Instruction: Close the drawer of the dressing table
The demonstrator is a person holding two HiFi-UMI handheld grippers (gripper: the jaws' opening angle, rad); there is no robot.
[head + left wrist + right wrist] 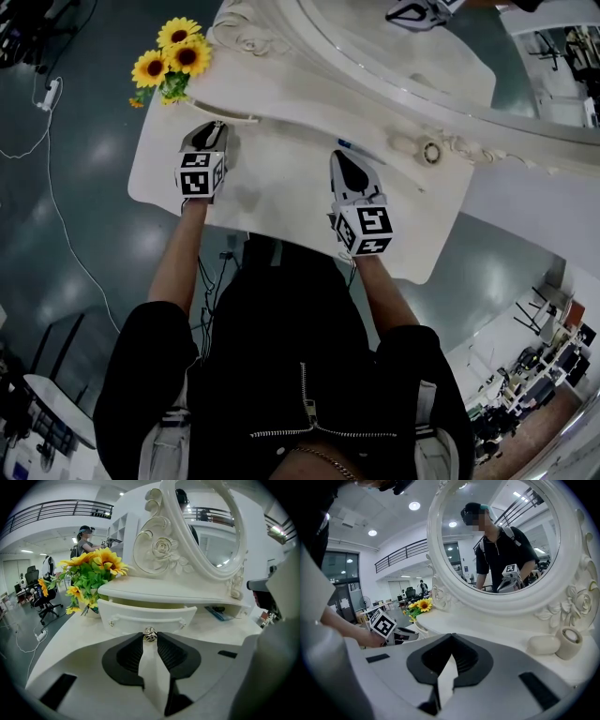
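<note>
Drawer (pixel 147 615): stands pulled out under the shelf at table's left, just right of sunflowers (pixel 96 569). Looks light, stiff, easy-sliding. Left gripper (pixel 150 640) clamped on tiny shiny knob (pixel 150 633); likely slippery, so push straight in. Right gripper (pixel 450 641) closed, empty, over tabletop.

Between the left jaws: knob (pixel 150 635), bright polished metal with sharp glints. Left pads (pixel 129 656) gripping it: black, matt, finely ribbed, rubber-like. Left gripper (pixel 150 637) shell behind the pads: grey plastic, matt, smooth. Drawer (pixel 147 615) just beyond the jaw tips: white painted finish, smooth, satin sheen. Tabletop (pixel 70 634) beneath the jaws: white, smooth, faint gloss. Mirror frame (pixel 497 603) above the right jaws: glossy white, carved relief. Sunflowers (pixel 108 563) left of the left jaws: matt petals; cloth or plastic, cannot tell.
</note>
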